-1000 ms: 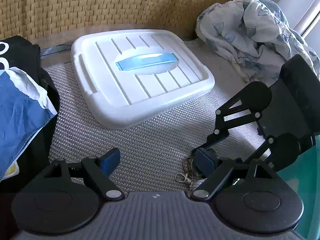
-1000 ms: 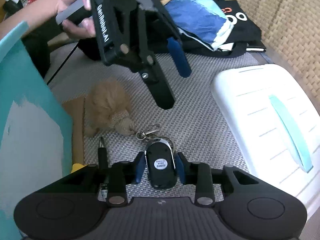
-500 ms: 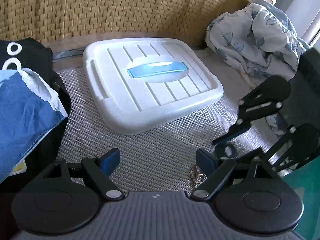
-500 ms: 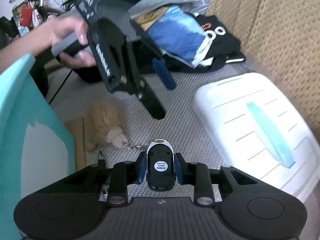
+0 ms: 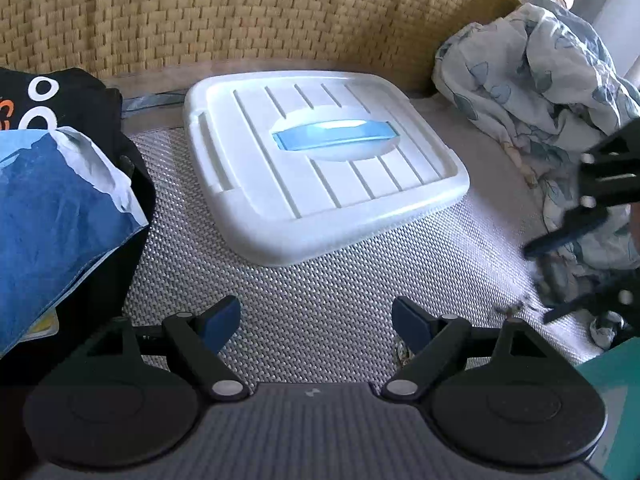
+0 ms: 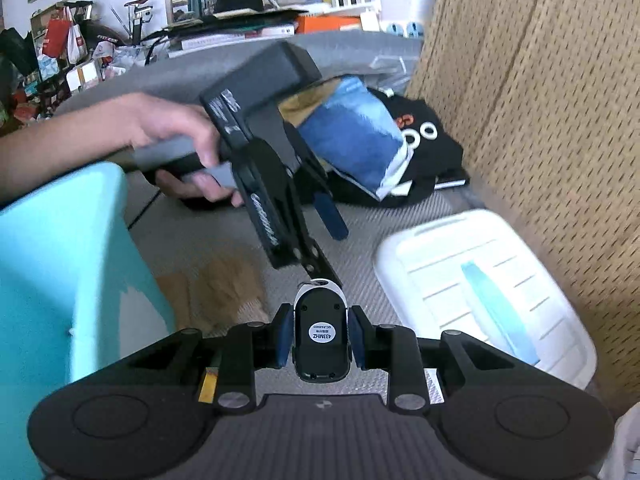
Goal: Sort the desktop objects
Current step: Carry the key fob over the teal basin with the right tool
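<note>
- A grey woven mat covers the surface, with a straw-coloured woven panel standing behind it.
- In the left wrist view, a black bag lies at far left with a blue cloth on top.
- A white lid with a blue handle lies flat on the mat in the middle.
- The left gripper hangs above the mat, jaws wide apart, nothing between them.
- A floral cloth is bunched at right.
- In the right wrist view, a teal bin stands at left.
- A tan plush lies on the mat beside it, blurred.
- The right gripper is clamped on a black key fob, held up off the mat.
</note>
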Demonstrator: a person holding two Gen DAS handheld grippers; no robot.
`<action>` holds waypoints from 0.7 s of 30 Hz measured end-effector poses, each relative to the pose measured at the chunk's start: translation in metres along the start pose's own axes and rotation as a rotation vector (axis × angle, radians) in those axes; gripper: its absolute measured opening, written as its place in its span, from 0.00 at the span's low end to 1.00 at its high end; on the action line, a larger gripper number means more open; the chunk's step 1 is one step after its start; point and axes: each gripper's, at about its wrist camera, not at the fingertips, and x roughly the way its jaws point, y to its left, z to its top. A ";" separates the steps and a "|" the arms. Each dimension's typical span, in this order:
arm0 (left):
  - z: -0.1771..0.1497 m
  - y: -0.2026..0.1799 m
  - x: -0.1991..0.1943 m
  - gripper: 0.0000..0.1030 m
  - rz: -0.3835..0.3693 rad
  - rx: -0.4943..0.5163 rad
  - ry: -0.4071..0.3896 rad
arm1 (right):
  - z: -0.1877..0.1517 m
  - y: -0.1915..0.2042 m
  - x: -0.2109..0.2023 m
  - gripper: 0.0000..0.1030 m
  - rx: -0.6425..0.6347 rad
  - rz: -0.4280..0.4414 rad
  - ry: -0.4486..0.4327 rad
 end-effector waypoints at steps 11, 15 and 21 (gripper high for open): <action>0.003 0.007 -0.005 0.83 -0.023 -0.077 -0.038 | 0.009 0.047 -0.052 0.32 -0.031 -0.084 -0.066; 0.004 0.008 -0.006 0.83 -0.027 -0.089 -0.056 | 0.014 0.065 -0.070 0.32 -0.037 -0.112 -0.072; 0.004 0.006 -0.004 0.83 -0.009 -0.080 -0.063 | 0.010 0.086 -0.101 0.32 0.006 -0.164 -0.058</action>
